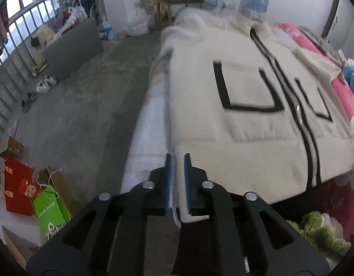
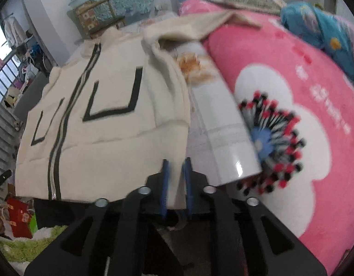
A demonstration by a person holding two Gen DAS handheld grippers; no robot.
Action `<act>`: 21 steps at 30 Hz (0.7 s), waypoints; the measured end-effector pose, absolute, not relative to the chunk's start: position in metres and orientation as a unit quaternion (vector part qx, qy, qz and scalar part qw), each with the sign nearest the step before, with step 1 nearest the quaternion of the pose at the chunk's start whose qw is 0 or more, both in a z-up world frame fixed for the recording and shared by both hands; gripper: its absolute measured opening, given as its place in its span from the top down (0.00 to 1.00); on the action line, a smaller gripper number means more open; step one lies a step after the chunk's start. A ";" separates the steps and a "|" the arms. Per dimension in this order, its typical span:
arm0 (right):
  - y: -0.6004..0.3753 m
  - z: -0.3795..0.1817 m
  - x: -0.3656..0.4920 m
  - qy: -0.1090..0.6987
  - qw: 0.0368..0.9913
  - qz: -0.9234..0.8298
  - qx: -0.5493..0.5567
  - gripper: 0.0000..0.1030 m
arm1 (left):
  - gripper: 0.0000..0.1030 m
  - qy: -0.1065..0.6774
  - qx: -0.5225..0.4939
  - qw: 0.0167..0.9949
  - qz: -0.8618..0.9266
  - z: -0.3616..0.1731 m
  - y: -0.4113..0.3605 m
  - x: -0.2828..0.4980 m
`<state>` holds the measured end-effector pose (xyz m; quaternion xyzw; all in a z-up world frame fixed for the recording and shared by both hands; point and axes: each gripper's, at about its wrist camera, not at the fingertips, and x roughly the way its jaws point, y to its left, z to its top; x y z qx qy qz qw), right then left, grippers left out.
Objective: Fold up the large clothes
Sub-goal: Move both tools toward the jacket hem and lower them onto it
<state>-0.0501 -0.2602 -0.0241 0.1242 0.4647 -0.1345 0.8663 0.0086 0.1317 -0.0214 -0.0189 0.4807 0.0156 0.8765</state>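
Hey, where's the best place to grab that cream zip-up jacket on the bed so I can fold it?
Take the cream jacket by its bottom hem, one corner per gripper, coming from the near bed edge. It lies flat, zipped, hem toward you. The left gripper and the right gripper already have those corners between their fingers, probably gripped. The collar end is far away, beside the pink blanket.

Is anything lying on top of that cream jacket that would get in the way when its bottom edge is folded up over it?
Nothing visible does. The cream jacket lies flat and bare on the bed, zipper up. The left gripper and right gripper each pinch a bottom corner. The pink blanket lies beside it, not on it.
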 end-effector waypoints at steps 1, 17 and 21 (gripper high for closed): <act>-0.258 -0.018 -0.051 0.456 0.872 -0.136 0.118 0.61 | 0.78 0.470 -0.020 0.882 0.014 -0.014 0.133 0.011; -0.163 -0.014 0.070 0.442 0.893 0.005 0.089 0.25 | 0.44 0.464 0.015 0.885 -0.036 -0.021 0.058 0.110; -0.142 -0.041 0.100 0.478 0.877 -0.001 0.047 0.23 | 0.38 0.483 0.023 0.875 -0.030 -0.041 0.053 0.131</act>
